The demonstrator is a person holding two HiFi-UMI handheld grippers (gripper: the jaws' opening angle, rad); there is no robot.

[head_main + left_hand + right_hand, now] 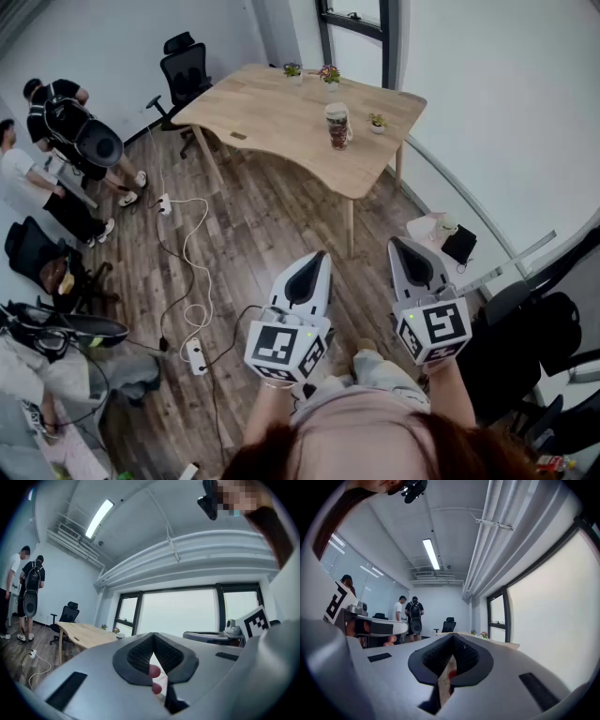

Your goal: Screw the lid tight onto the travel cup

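The travel cup (338,126), dark red with a whitish top, stands upright on the light wooden table (272,112), near its right side. Whether its lid sits tight I cannot tell from this far. Both grippers are held level in front of the person, well short of the table and above the wood floor. My left gripper (319,255) is shut with nothing in it; its ribbed pads (140,653) meet at the tip. My right gripper (396,241) is also shut and empty, its pads (465,656) closed together.
Three small potted plants (329,73) stand on the table's far part. A black office chair (183,70) is behind the table. White cables and a power strip (195,354) lie on the floor at left. People (66,122) stand at far left. Dark chairs (525,347) crowd the right.
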